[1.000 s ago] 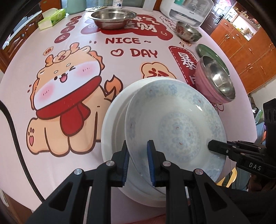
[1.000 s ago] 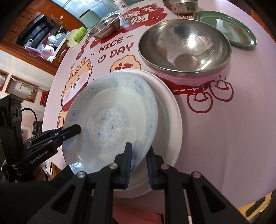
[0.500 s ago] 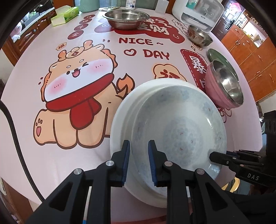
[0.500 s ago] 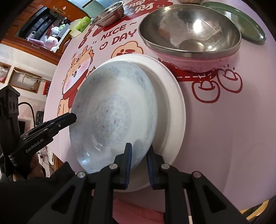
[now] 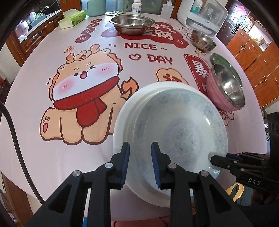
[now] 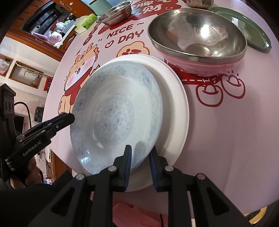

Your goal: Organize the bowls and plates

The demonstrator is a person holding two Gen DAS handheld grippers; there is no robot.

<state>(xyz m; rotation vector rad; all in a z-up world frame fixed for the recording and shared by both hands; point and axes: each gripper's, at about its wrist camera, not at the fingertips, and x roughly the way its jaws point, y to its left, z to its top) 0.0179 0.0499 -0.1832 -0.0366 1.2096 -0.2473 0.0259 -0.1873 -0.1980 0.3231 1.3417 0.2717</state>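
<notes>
A blue-patterned plate (image 5: 183, 132) (image 6: 113, 113) lies inside a larger white plate (image 5: 125, 113) (image 6: 177, 104) near the table's front edge. My left gripper (image 5: 140, 148) straddles the blue plate's near-left rim. Its jaws are opening, and the blue pads stand clear of the rim on both sides. My right gripper (image 6: 140, 150) straddles the rim on the opposite side, jaws also opening, pads off the china. Each gripper's tips show in the other's view: the right gripper (image 5: 214, 159) and the left gripper (image 6: 69, 118).
A pink-sided steel bowl (image 5: 226, 87) (image 6: 198, 35) stands just beyond the plates, a green plate (image 5: 221, 61) (image 6: 252, 31) behind it. Farther back are a wide steel bowl (image 5: 132, 22), a small steel bowl (image 5: 203, 41), a white appliance (image 5: 204, 15) and a tissue box (image 5: 71, 19).
The blue plate went from tilted in both grips to lying flatter in the white plate. Both pairs of jaws have widened off its rim.
</notes>
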